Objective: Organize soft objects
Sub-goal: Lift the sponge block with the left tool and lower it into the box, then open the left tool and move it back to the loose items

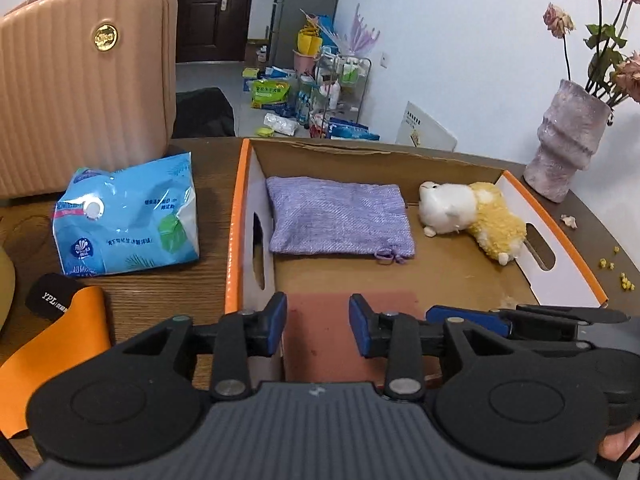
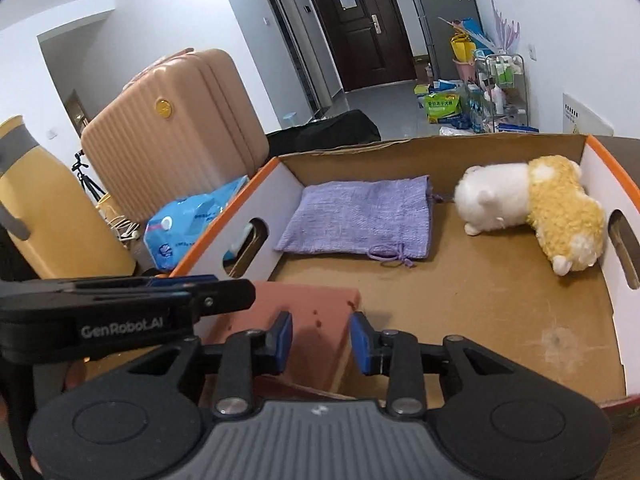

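An open cardboard box (image 1: 234, 220) (image 2: 400, 160) with orange rims lies on the wooden table. Inside it, a purple woven pouch (image 1: 340, 216) (image 2: 360, 216) lies flat at the back left. A white and yellow plush toy (image 1: 472, 216) (image 2: 532, 208) lies on its side against the right wall. A pinkish-red sponge block (image 1: 400, 300) (image 2: 280, 296) sits in the near left corner of the box. My left gripper (image 1: 318, 328) hovers over the block's left part, jaws slightly apart, pads not pressing it. My right gripper (image 2: 320, 338) stands likewise over its right end.
A blue tissue pack (image 1: 128, 216) lies left of the box. A pink suitcase (image 1: 80, 80) stands behind it. At the back right is a grey vase (image 1: 564, 148) with dried flowers. An orange item (image 1: 60, 340) and a yellow bottle (image 2: 52, 208) are at the near left.
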The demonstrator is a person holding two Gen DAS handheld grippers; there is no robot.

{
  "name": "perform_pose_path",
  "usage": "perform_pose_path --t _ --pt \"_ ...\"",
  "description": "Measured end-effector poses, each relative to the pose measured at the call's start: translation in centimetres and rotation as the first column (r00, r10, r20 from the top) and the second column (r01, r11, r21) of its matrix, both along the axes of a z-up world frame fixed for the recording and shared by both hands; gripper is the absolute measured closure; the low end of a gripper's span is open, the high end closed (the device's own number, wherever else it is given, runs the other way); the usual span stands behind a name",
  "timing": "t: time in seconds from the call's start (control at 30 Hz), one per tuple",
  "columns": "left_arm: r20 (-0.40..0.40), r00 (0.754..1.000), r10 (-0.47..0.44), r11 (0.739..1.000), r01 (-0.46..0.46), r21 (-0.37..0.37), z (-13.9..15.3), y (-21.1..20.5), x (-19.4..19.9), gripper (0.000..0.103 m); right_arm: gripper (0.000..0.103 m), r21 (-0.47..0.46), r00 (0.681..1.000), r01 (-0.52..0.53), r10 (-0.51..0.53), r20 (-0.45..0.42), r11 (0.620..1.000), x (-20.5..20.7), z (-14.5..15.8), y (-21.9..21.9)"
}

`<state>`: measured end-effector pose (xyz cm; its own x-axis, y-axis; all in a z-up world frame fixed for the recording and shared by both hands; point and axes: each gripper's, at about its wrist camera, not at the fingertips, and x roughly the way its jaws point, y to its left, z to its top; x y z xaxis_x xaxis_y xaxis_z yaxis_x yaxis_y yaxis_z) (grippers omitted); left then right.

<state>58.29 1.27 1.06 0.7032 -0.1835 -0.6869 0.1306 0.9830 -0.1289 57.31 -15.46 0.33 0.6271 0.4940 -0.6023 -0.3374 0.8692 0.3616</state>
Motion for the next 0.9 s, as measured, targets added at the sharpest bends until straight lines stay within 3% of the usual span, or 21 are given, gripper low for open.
perform_pose_path --t 0.1,0.27,0.43,0.5,0.6,0.67,0.9 --pt "0.031 0.999 -0.005 0.999 0.004 0.034 1.2 -0.1 -0.9 0.061 0.060 0.006 1.000 0.009 -0.009 0.011 1.000 0.0 0.9 -0.8" --pt "0.081 0.996 -0.028 0.999 0.025 0.034 4.6 0.0 -3.4 0.057 0.056 0.021 0.993 0.063 -0.064 0.099 0.998 -1.5 6.0 -4.0" --pt "0.176 0.984 -0.034 0.999 0.031 0.021 8.1 1.0 -8.1 0.037 0.044 -0.076 0.971 0.161 -0.144 0.190 0.984 -6.2 9.7 -8.6" --pt "0.204 0.979 -0.027 0.999 0.022 0.027 8.7 1.2 -10.1 0.032 0.042 -0.106 0.963 0.198 -0.173 0.206 0.974 -8.5 9.9 -10.4" --pt "0.260 0.966 -0.003 1.000 -0.002 0.017 9.0 1.2 -12.6 0.020 0.031 -0.144 0.945 0.245 -0.203 0.258 0.959 -11.5 9.8 -11.8" --pt "0.291 0.957 0.004 1.000 -0.007 0.009 9.2 0.9 -14.5 0.019 0.025 -0.160 0.925 0.278 -0.219 0.312 0.947 -13.6 9.7 -12.1" --pt "0.403 0.915 -0.014 1.000 0.017 -0.004 8.3 0.2 -24.2 0.009 0.021 -0.098 0.872 0.299 -0.229 0.433 0.949 -23.4 8.5 -11.9"
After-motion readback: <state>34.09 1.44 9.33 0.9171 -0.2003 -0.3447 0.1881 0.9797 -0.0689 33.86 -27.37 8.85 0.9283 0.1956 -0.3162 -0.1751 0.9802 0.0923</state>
